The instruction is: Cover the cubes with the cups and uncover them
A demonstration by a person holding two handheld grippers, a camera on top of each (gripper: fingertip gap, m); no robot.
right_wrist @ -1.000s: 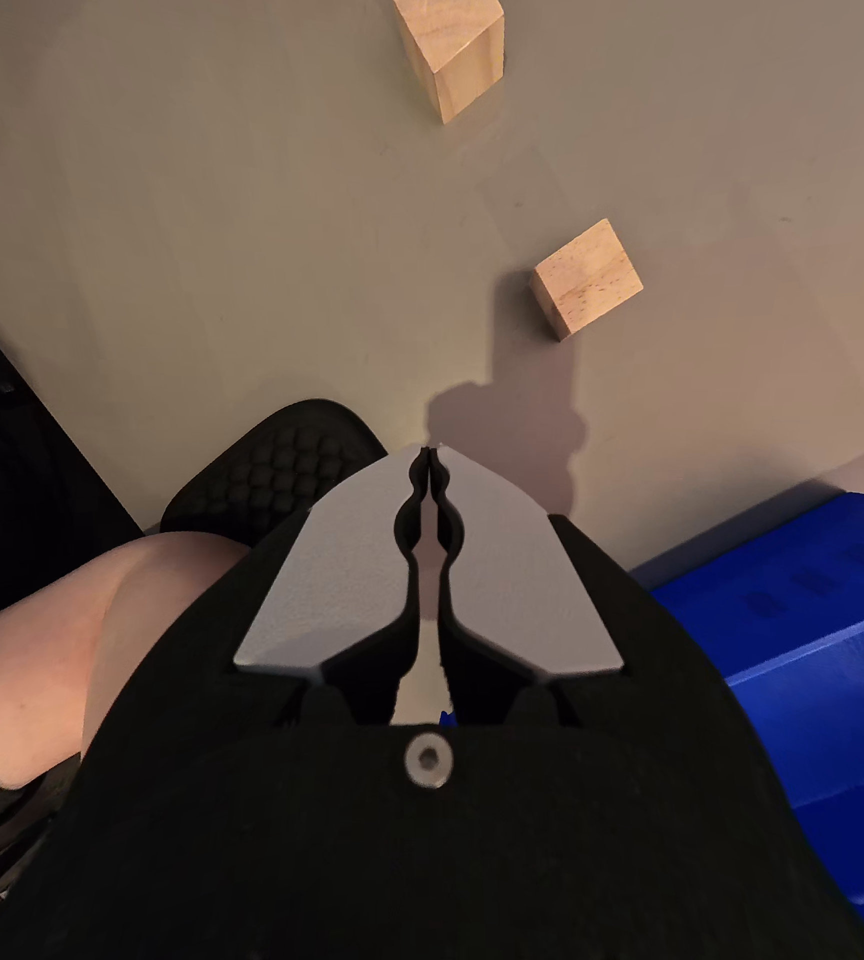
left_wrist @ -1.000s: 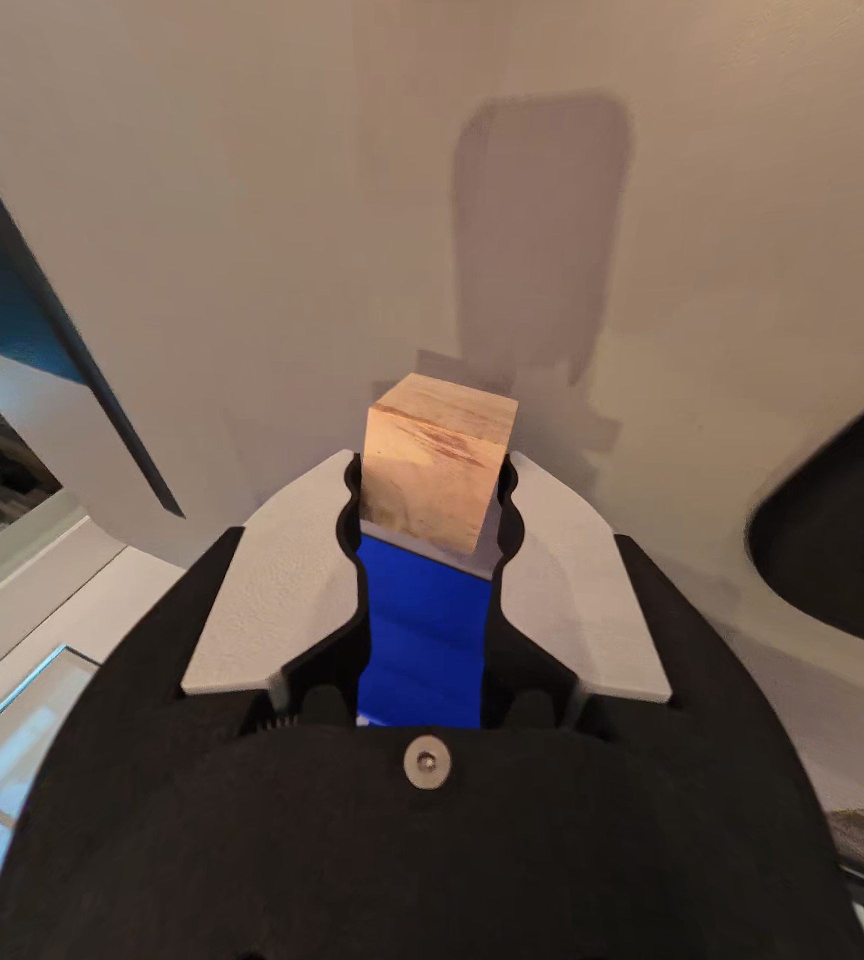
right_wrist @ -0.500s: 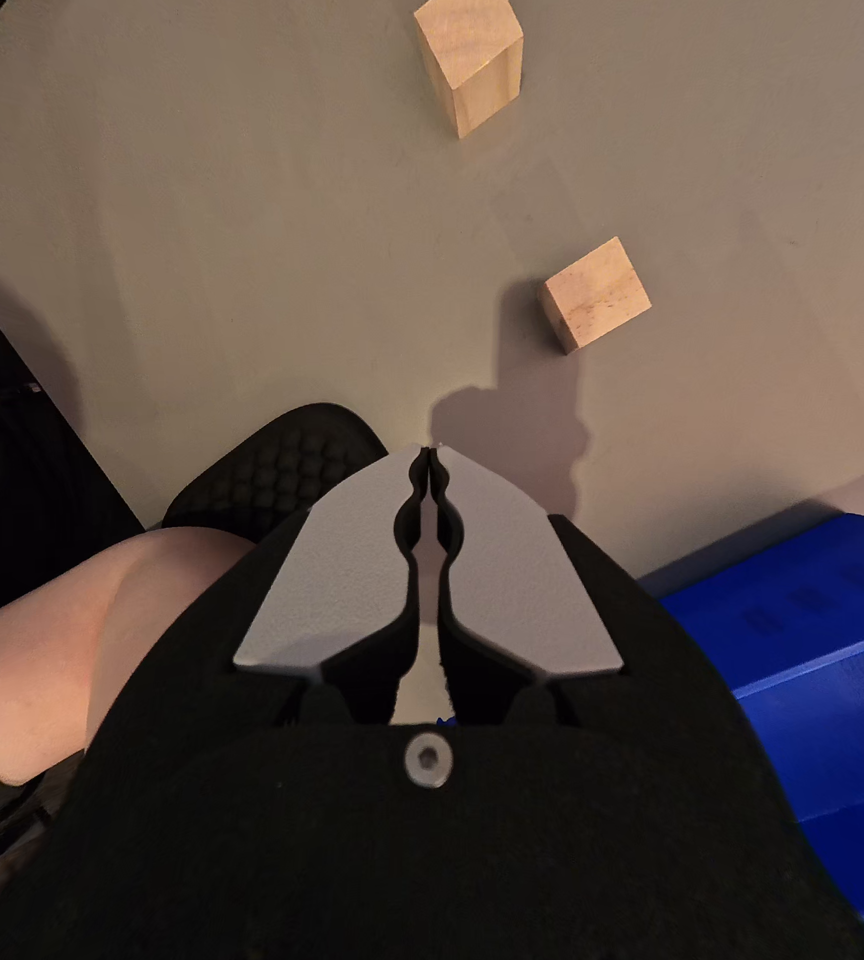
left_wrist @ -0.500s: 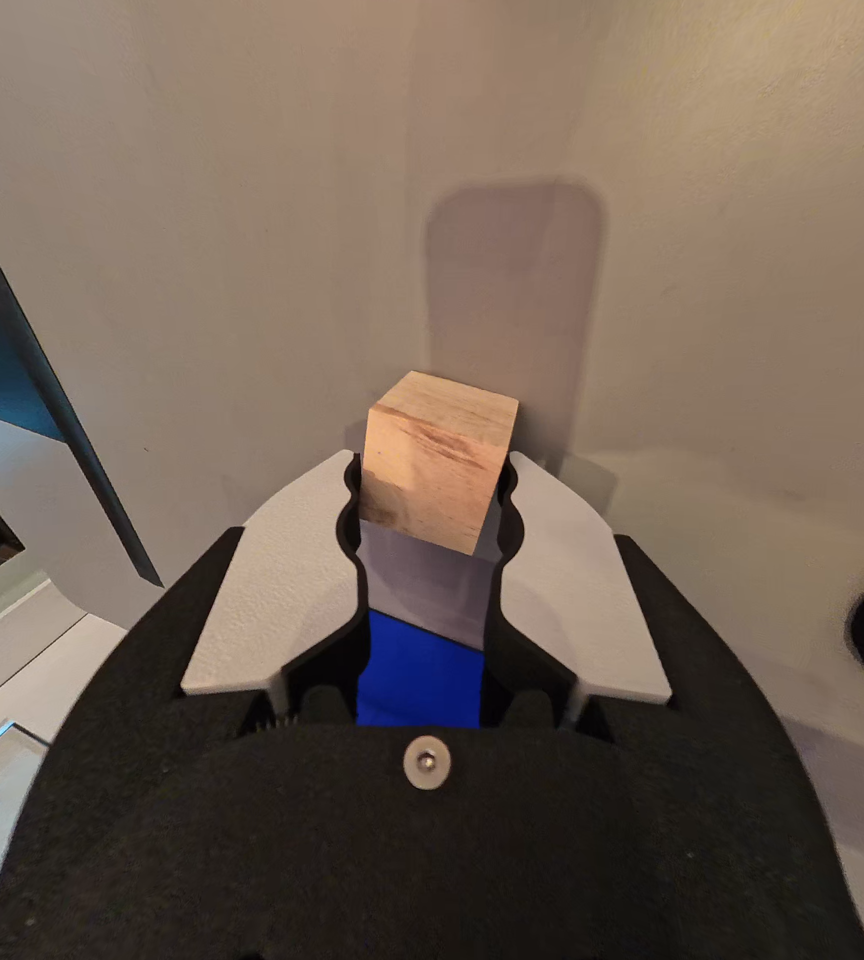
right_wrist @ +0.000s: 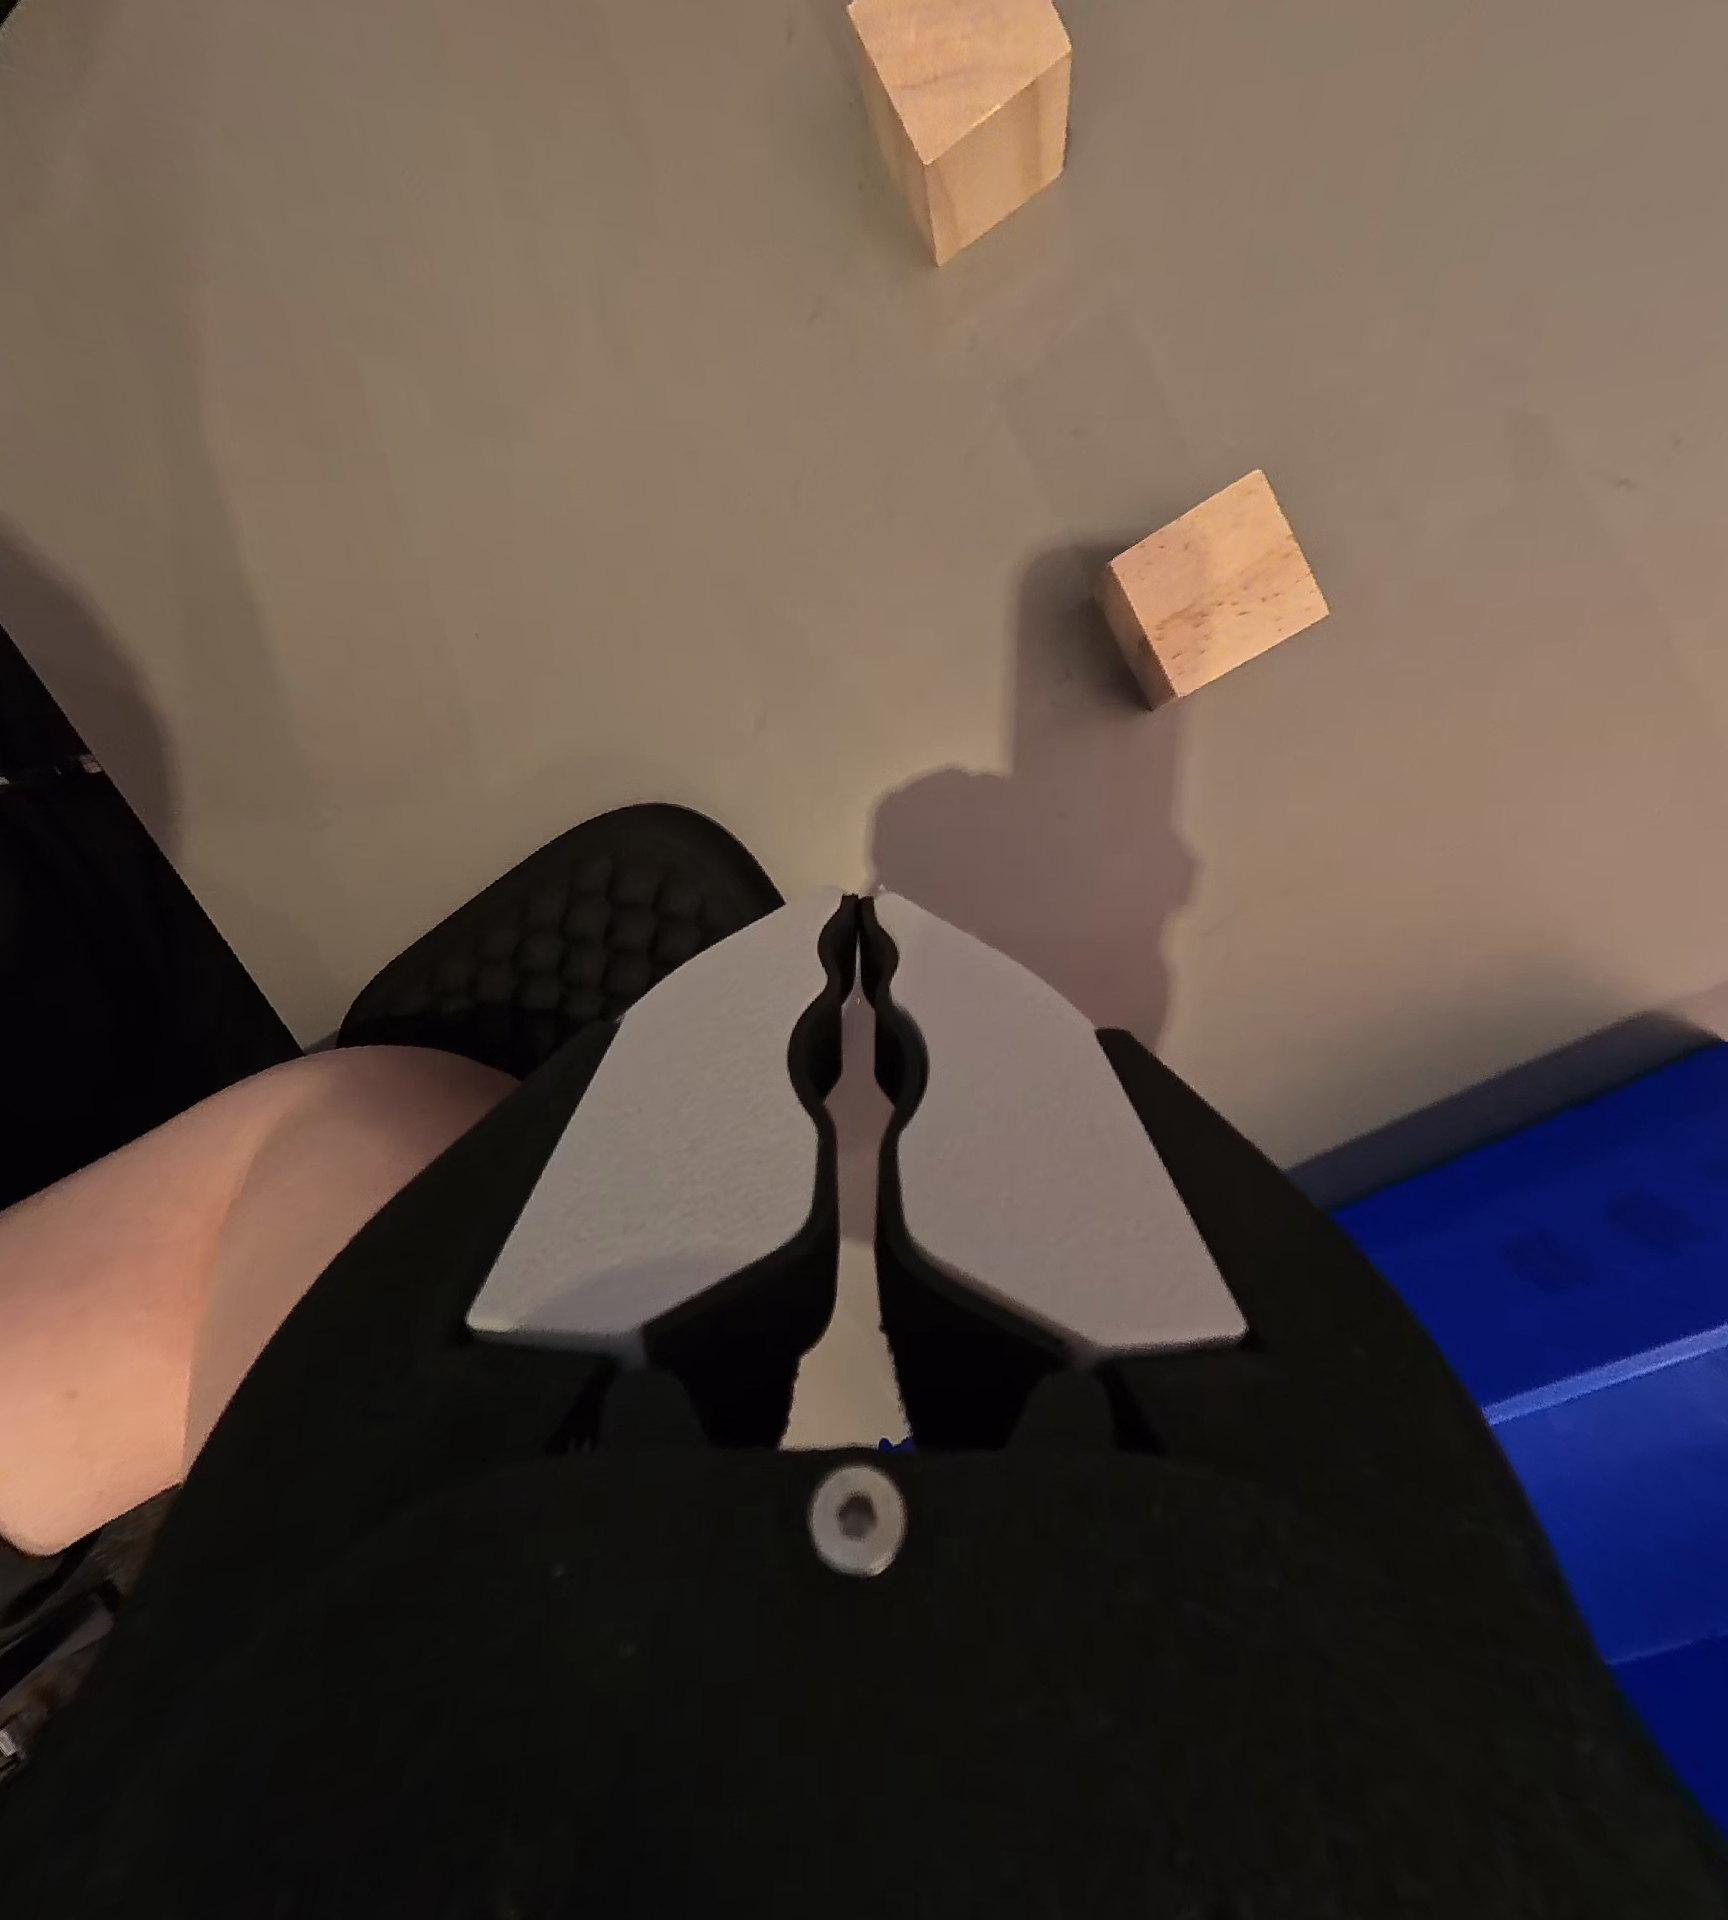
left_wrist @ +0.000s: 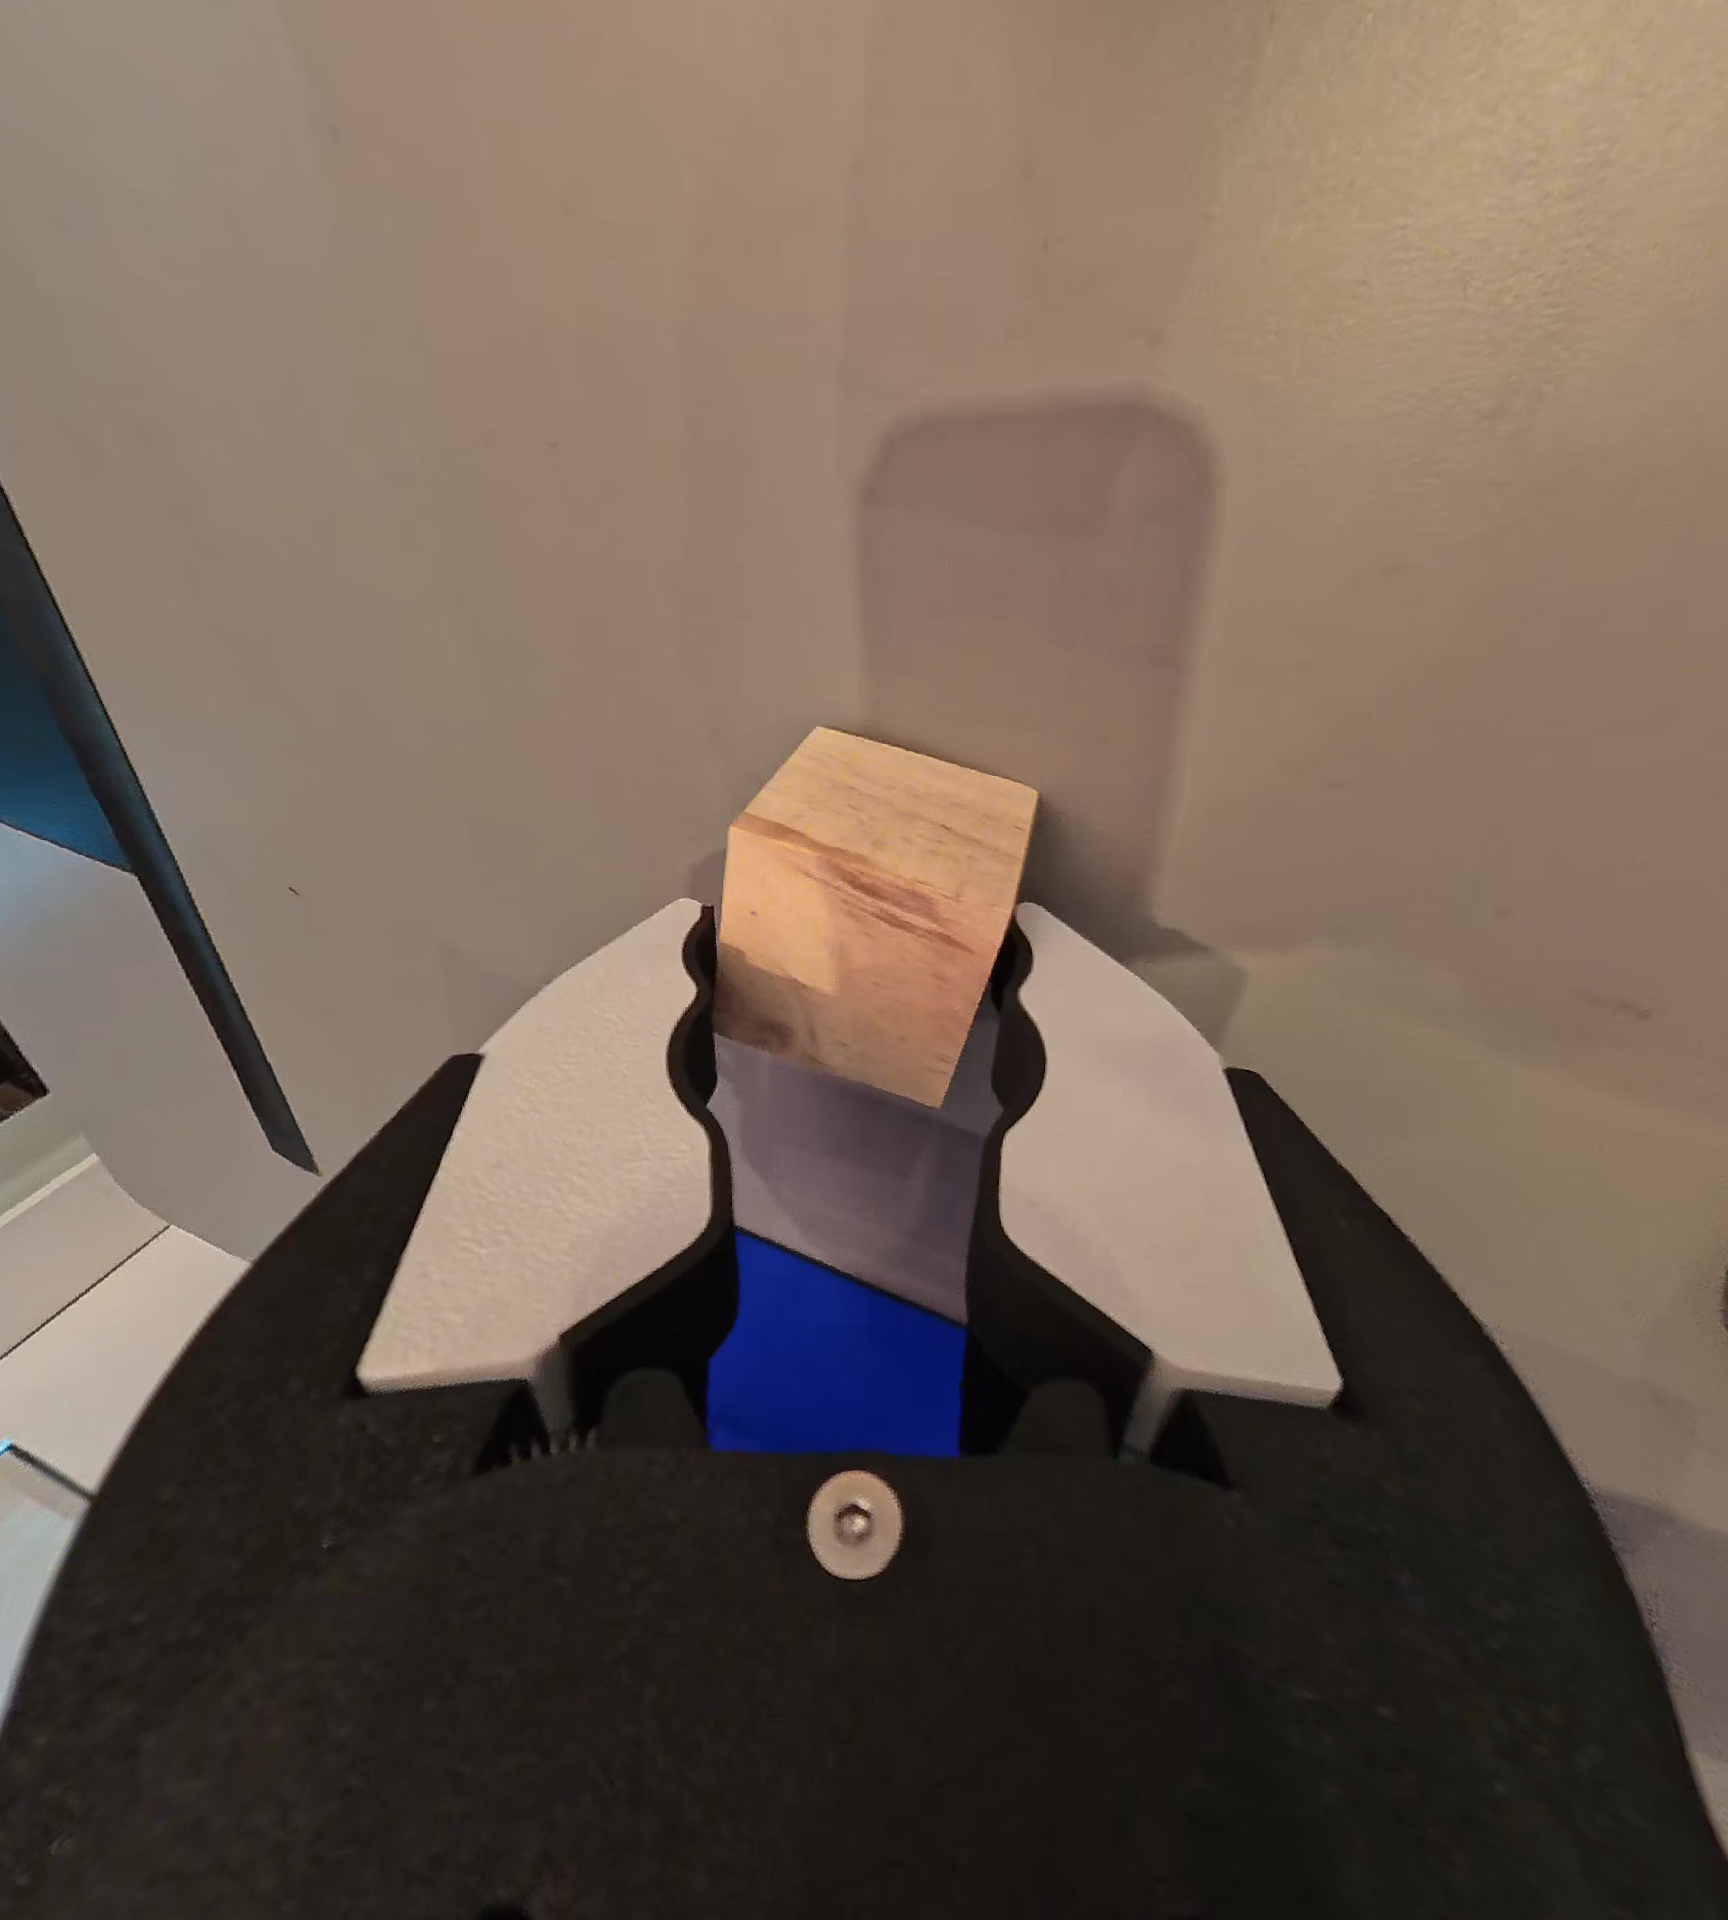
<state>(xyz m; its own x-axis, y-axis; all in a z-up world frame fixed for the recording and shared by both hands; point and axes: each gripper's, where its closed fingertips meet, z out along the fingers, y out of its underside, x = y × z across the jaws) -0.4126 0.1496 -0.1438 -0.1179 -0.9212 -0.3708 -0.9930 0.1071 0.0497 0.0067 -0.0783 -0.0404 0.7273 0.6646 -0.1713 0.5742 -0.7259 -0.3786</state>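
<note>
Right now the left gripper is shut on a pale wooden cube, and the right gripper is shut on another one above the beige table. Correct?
Not quite. The right gripper is shut but empty in the right wrist view; two pale wooden cubes lie loose on the beige table. The left gripper does hold its pale wooden cube.

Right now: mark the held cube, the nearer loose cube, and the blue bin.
held cube (left_wrist: 860, 925), left wrist view, front face.
nearer loose cube (right_wrist: 1215, 569), right wrist view, top face.
blue bin (right_wrist: 1608, 1299), right wrist view, upper surface.
</note>
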